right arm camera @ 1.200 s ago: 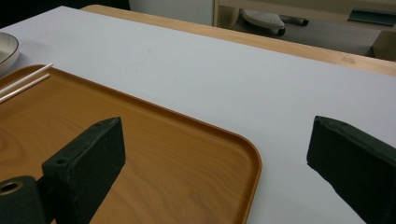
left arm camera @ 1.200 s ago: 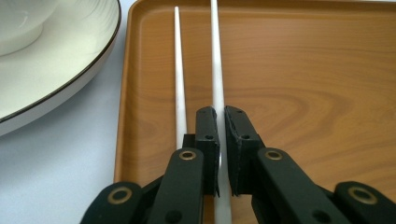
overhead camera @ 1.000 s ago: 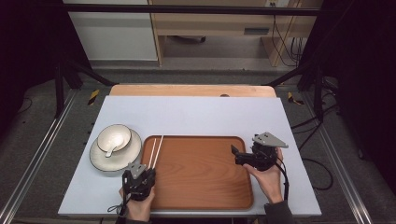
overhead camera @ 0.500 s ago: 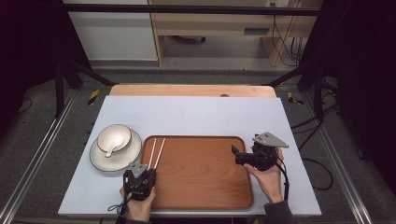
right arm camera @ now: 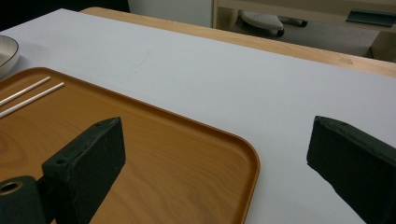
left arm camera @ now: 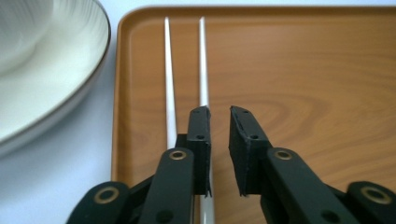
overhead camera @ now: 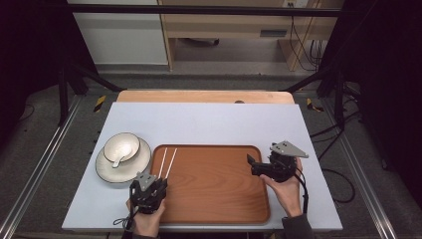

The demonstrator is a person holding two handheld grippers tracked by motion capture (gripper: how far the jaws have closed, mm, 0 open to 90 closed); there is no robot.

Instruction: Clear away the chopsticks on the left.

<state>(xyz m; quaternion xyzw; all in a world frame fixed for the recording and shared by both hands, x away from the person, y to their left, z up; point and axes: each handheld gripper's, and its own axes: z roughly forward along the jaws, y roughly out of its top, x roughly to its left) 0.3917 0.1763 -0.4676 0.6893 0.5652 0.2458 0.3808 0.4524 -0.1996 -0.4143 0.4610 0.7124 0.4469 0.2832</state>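
**chopsticks down on tray, left gripper letting go**

chopsticks [overhead camera: 167, 163]: two thin white sticks, lying side by side and near parallel on the left end of the wooden tray [overhead camera: 214, 204], close to its left rim, tips pointing away from the person. look light, stiff, smooth, so prob slippery and prone to roll or scissor apart if pinched off-centre. best hold imo: both sticks together, across their width, near the near ends or mid-length, pads square on.

left gripper [left arm camera: 219, 116]: jaws have just been opening, now a narrow gap w/ nothing between; right-hand stick runs under the left jaw, not pinched.

right gripper [right arm camera: 215, 154]: jaws spread wide, holding nothing, over the tray's right edge.

left of tray: cream bowl [overhead camera: 121, 147] w/ spoon inside, sitting on a plate [overhead camera: 110, 172], on the white table [overhead camera: 209, 122].
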